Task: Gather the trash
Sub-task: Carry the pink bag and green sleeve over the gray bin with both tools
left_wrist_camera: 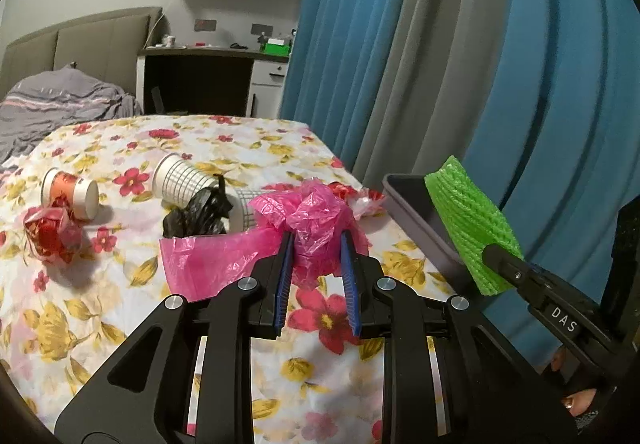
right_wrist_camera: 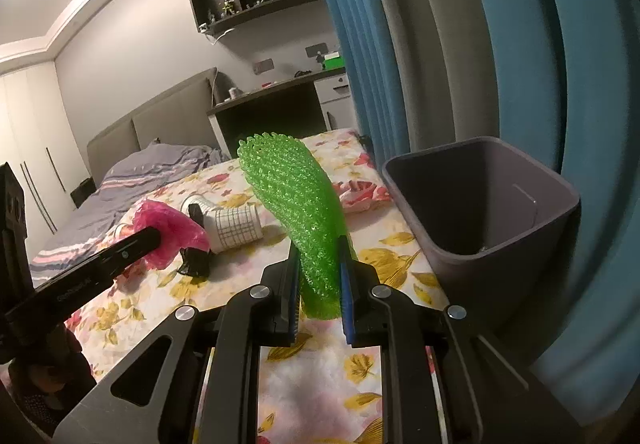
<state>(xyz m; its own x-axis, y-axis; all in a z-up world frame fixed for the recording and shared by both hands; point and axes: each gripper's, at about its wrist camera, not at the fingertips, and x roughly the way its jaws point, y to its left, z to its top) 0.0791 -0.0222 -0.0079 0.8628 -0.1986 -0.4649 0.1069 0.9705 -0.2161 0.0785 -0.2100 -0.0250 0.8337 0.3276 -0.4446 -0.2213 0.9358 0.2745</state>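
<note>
Crumpled pink plastic bag (left_wrist_camera: 308,215) clamped in left gripper (left_wrist_camera: 316,240), green foam net (right_wrist_camera: 304,219) pinched by right gripper (right_wrist_camera: 318,248) – near one grey bin (right_wrist_camera: 500,244), two paper cups (left_wrist_camera: 180,179) lying far left.

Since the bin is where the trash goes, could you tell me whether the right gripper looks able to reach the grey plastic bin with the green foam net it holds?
Probably yes: the right gripper, shut on the green foam net, has the grey plastic bin open-topped just beside it, with nothing between.
</note>
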